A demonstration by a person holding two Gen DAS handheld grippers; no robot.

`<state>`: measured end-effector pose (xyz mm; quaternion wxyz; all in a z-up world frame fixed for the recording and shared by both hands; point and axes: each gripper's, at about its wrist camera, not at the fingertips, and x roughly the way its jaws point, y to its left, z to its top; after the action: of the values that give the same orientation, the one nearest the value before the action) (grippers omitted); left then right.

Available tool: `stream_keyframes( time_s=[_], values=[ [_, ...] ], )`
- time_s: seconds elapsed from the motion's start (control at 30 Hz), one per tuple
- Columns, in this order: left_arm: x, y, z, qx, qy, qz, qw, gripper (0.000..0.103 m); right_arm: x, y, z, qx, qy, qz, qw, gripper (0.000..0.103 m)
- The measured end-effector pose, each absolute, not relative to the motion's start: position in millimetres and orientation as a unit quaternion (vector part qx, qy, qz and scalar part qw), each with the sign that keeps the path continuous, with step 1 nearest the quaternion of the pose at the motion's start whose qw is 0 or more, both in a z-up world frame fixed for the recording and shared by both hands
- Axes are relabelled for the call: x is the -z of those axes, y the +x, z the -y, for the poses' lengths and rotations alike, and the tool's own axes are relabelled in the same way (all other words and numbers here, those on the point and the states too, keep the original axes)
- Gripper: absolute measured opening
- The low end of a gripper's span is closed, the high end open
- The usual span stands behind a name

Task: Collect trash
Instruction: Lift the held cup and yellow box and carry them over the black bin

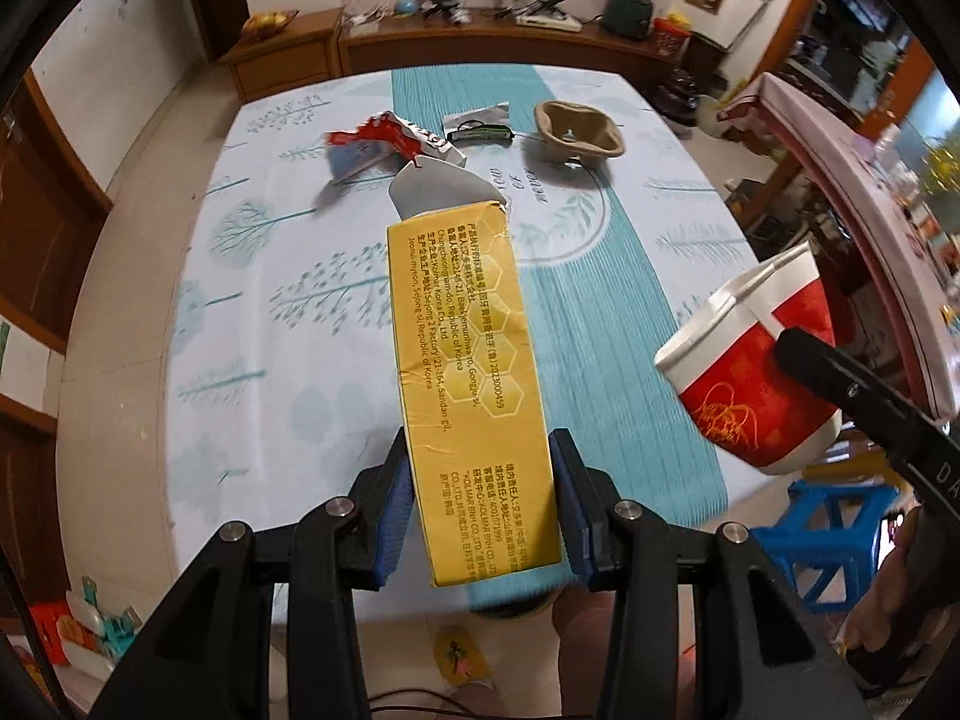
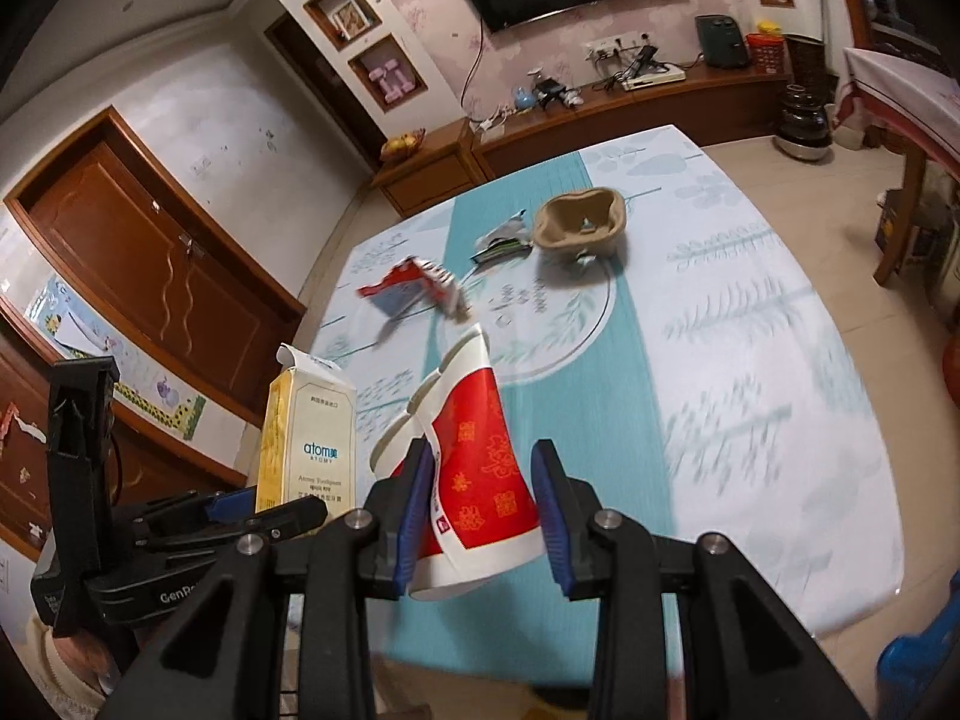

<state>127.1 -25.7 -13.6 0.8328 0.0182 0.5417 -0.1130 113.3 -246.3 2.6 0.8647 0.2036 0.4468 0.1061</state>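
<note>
A yellow toothpaste box (image 1: pixel 474 384) is clamped by the left gripper (image 1: pixel 480 516), a crushed red paper cup (image 2: pixel 480 468) by the right gripper (image 2: pixel 480 510), above the table (image 2: pixel 750 390).

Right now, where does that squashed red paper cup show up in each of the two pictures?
Left wrist view: the red cup is at the right edge, held by the right claw coming in from the lower right.
Right wrist view: the cup is at bottom centre, between the claw's blue pads.
Shared landmark: the brown paper bowl at the table's far end.
</note>
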Motion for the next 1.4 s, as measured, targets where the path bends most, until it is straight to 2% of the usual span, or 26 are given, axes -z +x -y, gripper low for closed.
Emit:
stream_keyframes(
  time_s=[0.4,0.87,1.07,1.4],
  values=[
    [-6.1,42.1,-22.1,0.15,0.026,-0.52,0.841,0.041,-21.4,0.1,181.0,-0.086,0.217,-0.442,0.866,0.034],
    [4.2,-17.8,1.2,0.141,0.034,-0.524,0.839,0.041,-16.9,-43.4,176.7,-0.097,0.196,-0.479,0.85,0.034],
    [47.2,-41.4,27.2,0.133,0.057,-0.548,0.824,0.041,26.5,-60.8,193.0,-0.099,0.214,-0.512,0.826,0.034],
    [169.6,-61.6,63.3,0.128,0.067,-0.618,0.773,0.041,157.4,-73.1,223.1,-0.055,0.238,-0.573,0.782,0.034]
  ],
)
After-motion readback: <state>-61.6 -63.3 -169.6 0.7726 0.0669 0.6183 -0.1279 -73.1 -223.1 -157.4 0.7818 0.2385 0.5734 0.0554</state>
